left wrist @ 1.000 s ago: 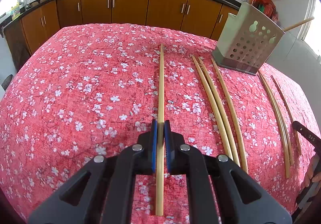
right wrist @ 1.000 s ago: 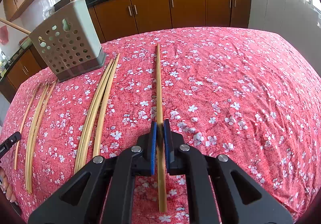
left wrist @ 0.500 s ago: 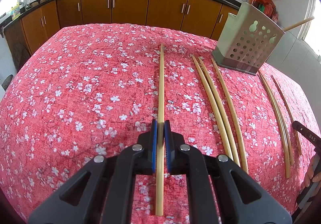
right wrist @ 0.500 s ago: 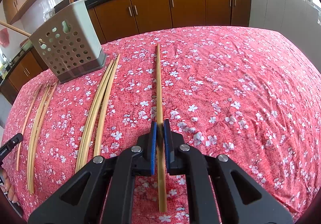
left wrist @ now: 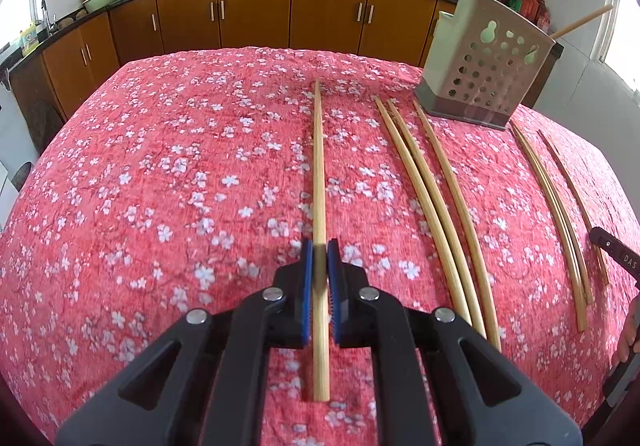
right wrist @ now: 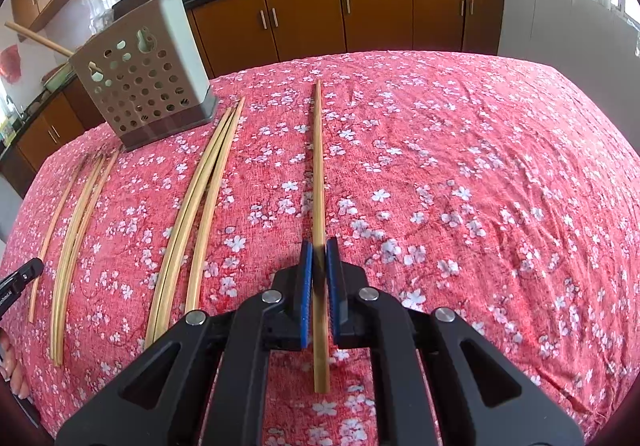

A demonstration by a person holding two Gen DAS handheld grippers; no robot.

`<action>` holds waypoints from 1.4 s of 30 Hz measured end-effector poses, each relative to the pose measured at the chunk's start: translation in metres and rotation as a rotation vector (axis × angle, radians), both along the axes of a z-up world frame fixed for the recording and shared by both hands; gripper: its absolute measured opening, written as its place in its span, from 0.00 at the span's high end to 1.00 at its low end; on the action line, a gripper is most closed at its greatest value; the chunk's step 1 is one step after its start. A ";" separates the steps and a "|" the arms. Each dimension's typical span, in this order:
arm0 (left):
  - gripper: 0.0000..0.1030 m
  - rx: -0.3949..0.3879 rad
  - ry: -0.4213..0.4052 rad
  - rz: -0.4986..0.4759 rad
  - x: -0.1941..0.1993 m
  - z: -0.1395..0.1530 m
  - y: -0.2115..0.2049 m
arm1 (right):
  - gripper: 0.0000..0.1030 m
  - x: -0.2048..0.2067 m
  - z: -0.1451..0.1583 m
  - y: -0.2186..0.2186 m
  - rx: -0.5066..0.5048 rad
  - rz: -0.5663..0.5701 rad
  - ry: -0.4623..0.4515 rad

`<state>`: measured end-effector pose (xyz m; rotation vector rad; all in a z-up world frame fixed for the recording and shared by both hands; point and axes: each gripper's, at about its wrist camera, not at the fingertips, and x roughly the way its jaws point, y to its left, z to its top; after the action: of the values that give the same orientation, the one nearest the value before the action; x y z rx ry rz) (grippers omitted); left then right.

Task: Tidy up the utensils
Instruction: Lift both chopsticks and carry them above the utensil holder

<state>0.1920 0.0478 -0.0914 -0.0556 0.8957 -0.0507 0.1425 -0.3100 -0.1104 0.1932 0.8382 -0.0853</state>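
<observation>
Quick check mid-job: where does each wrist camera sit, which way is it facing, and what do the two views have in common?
Left wrist: behind the left hand-held gripper, facing the cabinets; it is shut on a chopstick; a hand shows at the right edge.
Right wrist: behind the right hand-held gripper, same direction, shut on another chopstick; fingers at the left edge.
Shared: the holder, loose chopsticks and red tablecloth.

Each scene is viewed from a fisheye camera mounted low and close behind a gripper, looking forward along its fingers over the red floral tablecloth toward far brown cabinets. The perforated utensil holder is seen far right in the left wrist view and far left in the right wrist view. Cloth, holder and cabinets are shared by both views.
</observation>
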 end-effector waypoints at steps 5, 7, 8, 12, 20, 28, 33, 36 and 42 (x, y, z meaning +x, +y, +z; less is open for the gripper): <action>0.91 -0.003 0.000 0.001 -0.003 0.001 0.001 | 0.92 -0.001 0.000 -0.001 0.006 0.000 -0.001; 0.92 0.007 -0.001 0.000 -0.004 0.001 -0.001 | 0.92 -0.001 0.000 -0.002 0.010 0.003 -0.003; 0.92 0.012 -0.001 -0.002 -0.005 0.001 -0.002 | 0.92 -0.001 0.000 -0.002 0.008 0.005 -0.003; 0.92 0.015 0.001 0.004 -0.006 0.004 -0.003 | 0.93 -0.006 0.007 -0.003 0.020 0.000 -0.030; 0.92 -0.019 -0.084 0.020 -0.018 0.031 0.005 | 0.93 -0.018 0.039 -0.008 0.011 -0.016 -0.134; 0.92 -0.054 -0.230 0.022 -0.031 0.079 0.009 | 0.93 -0.025 0.080 -0.009 0.012 -0.017 -0.266; 0.93 -0.082 -0.329 0.020 -0.037 0.116 0.009 | 0.93 -0.025 0.097 -0.007 0.009 -0.008 -0.317; 0.93 -0.091 -0.368 0.017 -0.037 0.130 0.006 | 0.93 -0.024 0.101 -0.006 0.012 -0.004 -0.330; 0.93 -0.094 -0.400 0.008 -0.035 0.142 0.004 | 0.93 -0.024 0.106 -0.003 0.020 0.001 -0.352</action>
<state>0.1568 0.0514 0.0510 -0.1314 0.4925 -0.0932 0.1181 -0.3133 -0.0040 0.2185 0.4887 -0.0400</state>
